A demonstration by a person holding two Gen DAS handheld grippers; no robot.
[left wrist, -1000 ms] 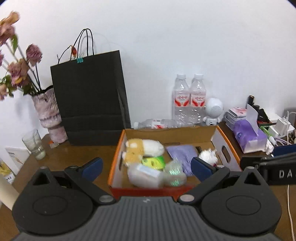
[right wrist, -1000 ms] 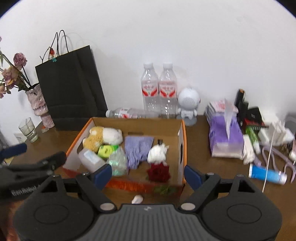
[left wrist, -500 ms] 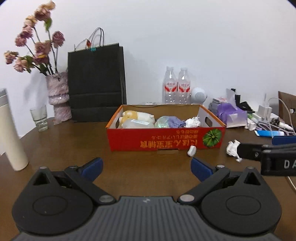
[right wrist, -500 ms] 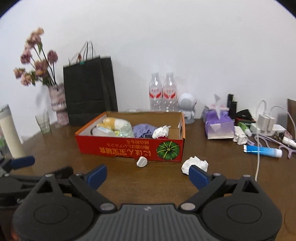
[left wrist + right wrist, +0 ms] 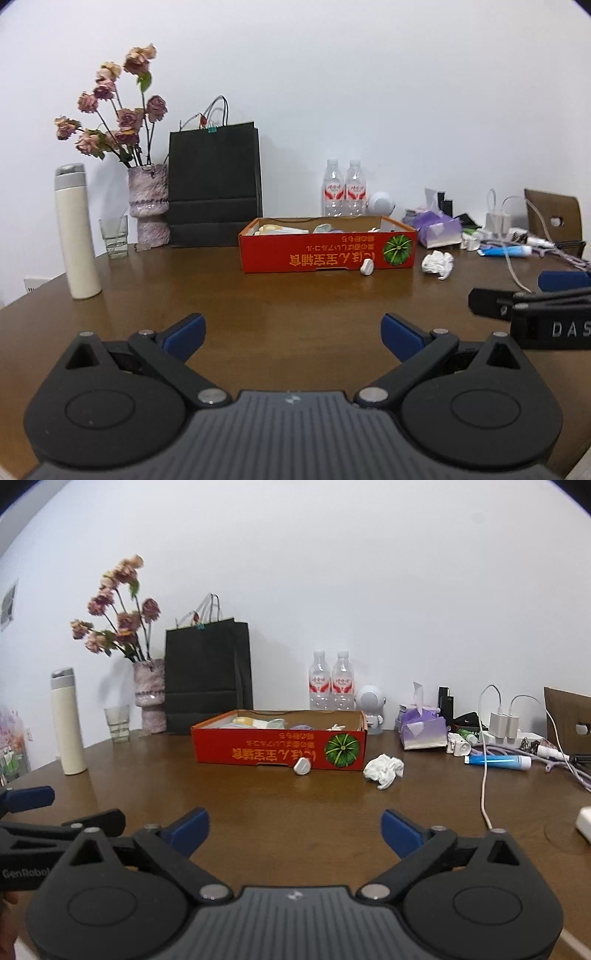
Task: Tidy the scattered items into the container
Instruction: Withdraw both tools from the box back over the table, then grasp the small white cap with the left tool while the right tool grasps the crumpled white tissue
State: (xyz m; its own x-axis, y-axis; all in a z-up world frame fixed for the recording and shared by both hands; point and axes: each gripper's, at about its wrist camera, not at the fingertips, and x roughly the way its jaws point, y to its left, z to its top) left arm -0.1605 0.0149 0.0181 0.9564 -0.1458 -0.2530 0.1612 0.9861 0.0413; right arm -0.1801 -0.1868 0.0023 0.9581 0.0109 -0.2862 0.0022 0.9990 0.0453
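Note:
A red cardboard box [image 5: 325, 254] [image 5: 277, 747] with a pumpkin picture stands mid-table and holds several items. A small white cap-like object [image 5: 367, 266] [image 5: 302, 766] lies on the table against the box's front. A crumpled white tissue [image 5: 437, 263] [image 5: 384, 768] lies to the right of the box. My left gripper [image 5: 291, 334] is open and empty, low over the near table, well short of the box. My right gripper [image 5: 294, 829] is open and empty too, beside the left one.
A white thermos [image 5: 77, 230], a glass [image 5: 113, 236], a vase of dried roses [image 5: 147, 206] and a black paper bag [image 5: 214, 188] stand at the left and back. Two water bottles [image 5: 345, 192], a purple tissue pack [image 5: 423, 729], a blue tube [image 5: 498, 762] and cables [image 5: 484, 775] crowd the right.
Both grippers have pulled back and dropped from above the box to low over the near table. The box now looks far away. Both stay open.

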